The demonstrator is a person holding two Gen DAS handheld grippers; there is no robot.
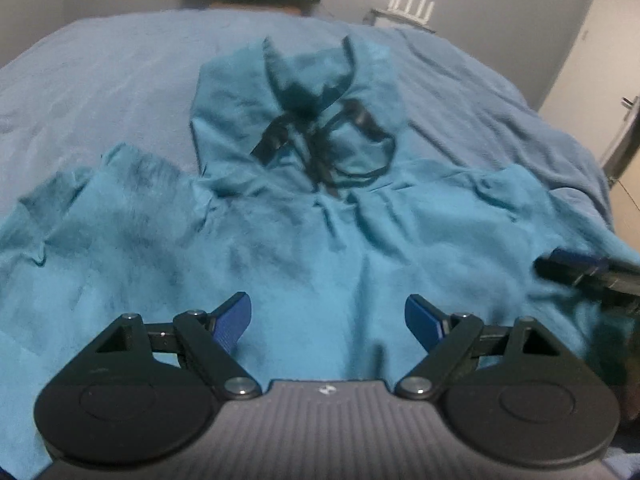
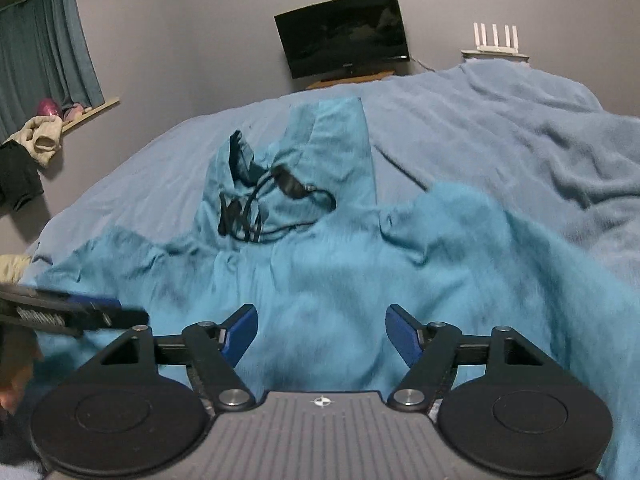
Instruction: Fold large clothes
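Note:
A large teal garment point(image 1: 304, 248) point(image 2: 340, 280) lies spread on the bed, its narrow top part pointing away, with a tangle of black ribbon ties point(image 1: 324, 140) point(image 2: 260, 208) on it. My left gripper point(image 1: 328, 324) hovers over the garment's near part, jaws wide apart, nothing between the blue pads. My right gripper point(image 2: 320, 330) is likewise open above the cloth with nothing in it. Each gripper shows in the other's view: the right one at the right edge point(image 1: 576, 268), the left one at the left edge point(image 2: 80, 312).
The bed is covered by a grey-blue blanket point(image 1: 100, 92) point(image 2: 500, 128), rumpled on the right. A dark screen point(image 2: 344, 32) and a white router point(image 2: 496, 40) stand beyond the bed. Curtains and clothes point(image 2: 36, 136) are on the left wall. A door point(image 1: 600, 40) is at the right.

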